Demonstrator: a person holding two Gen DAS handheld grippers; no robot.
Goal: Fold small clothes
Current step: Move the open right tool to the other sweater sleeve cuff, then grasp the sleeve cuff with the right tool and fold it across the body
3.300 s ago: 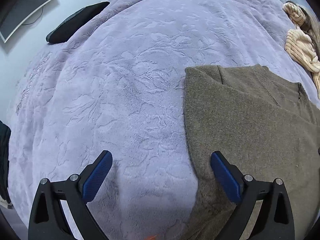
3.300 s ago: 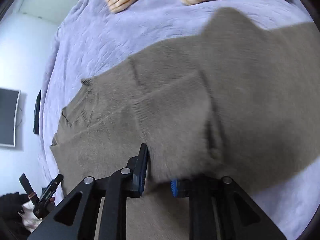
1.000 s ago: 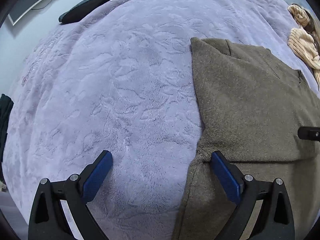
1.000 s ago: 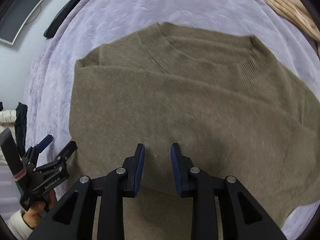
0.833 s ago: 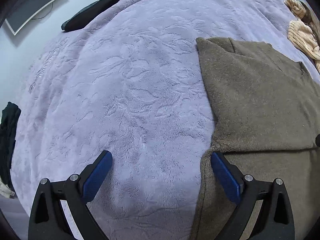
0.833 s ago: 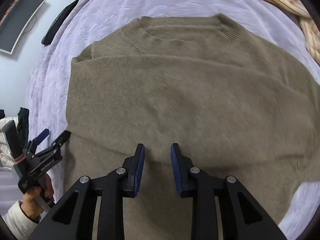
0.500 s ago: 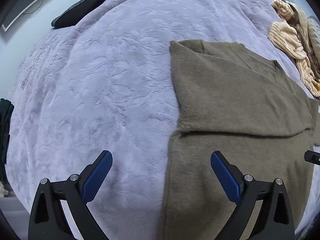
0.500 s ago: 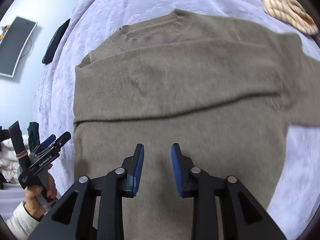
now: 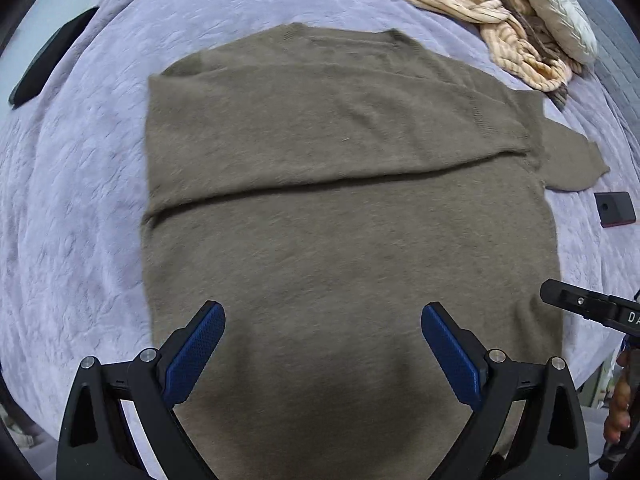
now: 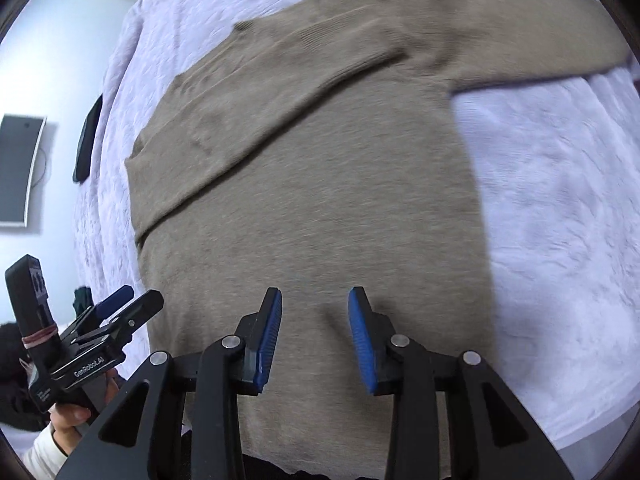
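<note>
An olive-brown knit sweater (image 9: 344,240) lies flat on the lilac bed cover (image 9: 72,208), neck at the far end. Its left sleeve is folded across the chest; the right sleeve sticks out to the right (image 10: 532,36). My left gripper (image 9: 322,344) is wide open and empty above the sweater's lower half. My right gripper (image 10: 314,332) is partly open and empty above the hem area of the sweater (image 10: 312,208). The left gripper also shows at the lower left of the right wrist view (image 10: 120,312), and the right gripper's tip at the right edge of the left wrist view (image 9: 576,302).
A pile of cream striped clothes (image 9: 492,12) lies at the far right of the bed. A small black device (image 9: 614,208) lies right of the sweater. A dark flat object (image 9: 48,56) sits at the far left edge. A monitor (image 10: 20,168) hangs on the wall.
The right gripper let go of the sleeve it carried across the chest, pulled back toward the hem and opened a little wider. The left gripper moved right, over the sweater's lower half.
</note>
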